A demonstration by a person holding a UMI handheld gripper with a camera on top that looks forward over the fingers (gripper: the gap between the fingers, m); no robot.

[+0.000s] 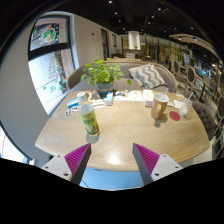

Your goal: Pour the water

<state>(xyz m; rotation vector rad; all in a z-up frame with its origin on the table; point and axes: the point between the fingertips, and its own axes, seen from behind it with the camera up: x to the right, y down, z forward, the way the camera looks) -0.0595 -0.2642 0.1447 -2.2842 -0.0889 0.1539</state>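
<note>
1. We are looking into a café-like room with pale walls, a large window or poster panel (48, 55) to one side, and shelving and lamps further back.
2. A light wooden table (125, 135) with rounded corners fills the middle of the view, and its near edge lies just beyond the gripper (108, 158).
3. Our gripper's two fingers are spread wide apart, with nothing between them; the magenta pads (76, 156) face each other across an open gap over the table's near edge.
4. A clear plastic bottle (89, 119) with a green label stands upright on the table, ahead of the left-hand finger and slightly off to that side. We cannot tell how full it is.
5. A brownish cup (159, 106) stands upright further back on the other side of the table, well apart from the bottle.
6. Just beside that cup lies a small round red object (175, 116) on the tabletop; we cannot tell what it is.
7. A potted green plant (102, 75) sits at the far end of the table, with papers and small white items (132, 96) scattered around its base.
8. Behind the table we see a bench or sofa carrying a patterned cushion (148, 74).
9. The fingers touch neither the bottle nor the cup; both stand on the table on their own.
</note>
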